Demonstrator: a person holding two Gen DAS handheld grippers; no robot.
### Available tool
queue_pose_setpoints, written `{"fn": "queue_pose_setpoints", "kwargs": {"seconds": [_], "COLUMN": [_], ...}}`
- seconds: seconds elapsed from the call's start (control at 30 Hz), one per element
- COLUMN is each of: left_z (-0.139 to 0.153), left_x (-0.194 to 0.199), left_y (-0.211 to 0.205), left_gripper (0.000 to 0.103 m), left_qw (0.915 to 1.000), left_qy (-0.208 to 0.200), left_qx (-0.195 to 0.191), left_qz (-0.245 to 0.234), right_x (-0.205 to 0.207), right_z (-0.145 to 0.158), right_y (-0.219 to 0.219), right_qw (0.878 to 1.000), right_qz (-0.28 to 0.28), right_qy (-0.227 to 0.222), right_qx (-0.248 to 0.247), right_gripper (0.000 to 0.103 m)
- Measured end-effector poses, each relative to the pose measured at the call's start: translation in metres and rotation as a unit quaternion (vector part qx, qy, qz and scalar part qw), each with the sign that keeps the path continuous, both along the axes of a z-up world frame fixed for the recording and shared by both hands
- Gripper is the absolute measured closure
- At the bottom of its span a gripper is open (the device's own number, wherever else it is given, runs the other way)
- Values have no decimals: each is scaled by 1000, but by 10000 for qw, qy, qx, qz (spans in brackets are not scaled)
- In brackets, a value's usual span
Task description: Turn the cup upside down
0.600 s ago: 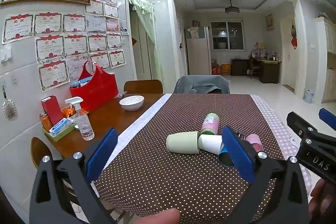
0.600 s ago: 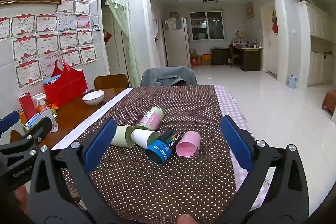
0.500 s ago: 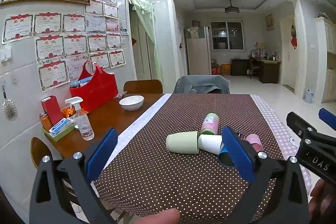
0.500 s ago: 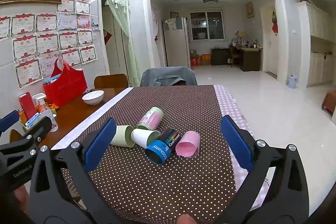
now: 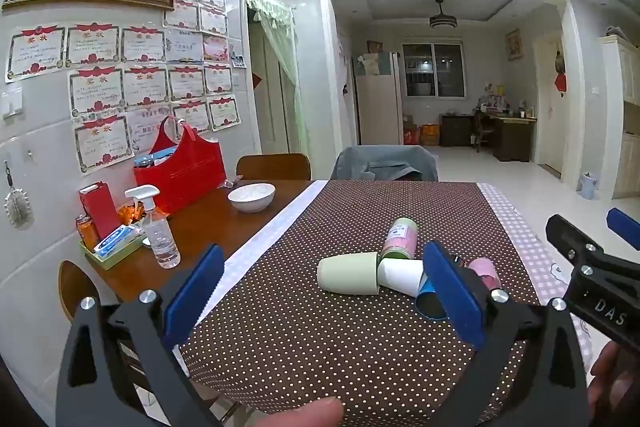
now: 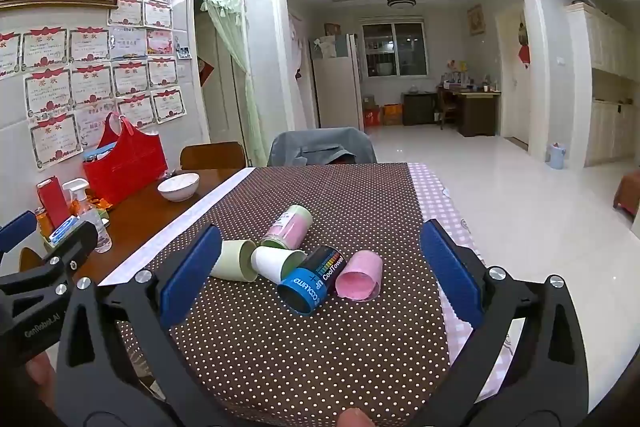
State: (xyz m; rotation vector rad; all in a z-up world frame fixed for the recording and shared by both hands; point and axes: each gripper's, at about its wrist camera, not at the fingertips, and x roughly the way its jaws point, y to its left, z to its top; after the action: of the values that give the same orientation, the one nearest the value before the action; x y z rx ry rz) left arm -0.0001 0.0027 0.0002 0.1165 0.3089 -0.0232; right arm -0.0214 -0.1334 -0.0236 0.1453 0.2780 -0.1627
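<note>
Several cups lie on their sides in a cluster on the brown dotted tablecloth: a pale green cup, a white cup, a green-and-pink cup, a black-and-blue cup and a pink cup. My left gripper is open and empty, short of the cups. My right gripper is open and empty, its jaws framing the cluster from the near side.
On the bare wood at the left stand a white bowl, a red basket, a spray bottle and a green tray. Chairs stand at the far end. The table's right edge drops to open floor.
</note>
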Motion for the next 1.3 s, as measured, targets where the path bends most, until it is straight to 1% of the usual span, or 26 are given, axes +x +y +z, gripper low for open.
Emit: {"fn": "queue_pose_setpoints", "kwargs": {"seconds": [0.1,1.3], "left_z": [1,1], "left_x": [-2,-2], "left_y": [2,5], "left_gripper": [5,5], "left_qw": [10000,10000], "left_qy": [-43,-61], "left_qx": [-29,-44], "left_qz": [23,45], "right_x": [0,-2], "right_z": [-1,-1], "right_y": [6,9], "right_qw": [10000,10000], "right_qz": [5,-10], "right_qy": [3,-36], "right_qx": [-7,-5], "right_gripper": [6,6]}}
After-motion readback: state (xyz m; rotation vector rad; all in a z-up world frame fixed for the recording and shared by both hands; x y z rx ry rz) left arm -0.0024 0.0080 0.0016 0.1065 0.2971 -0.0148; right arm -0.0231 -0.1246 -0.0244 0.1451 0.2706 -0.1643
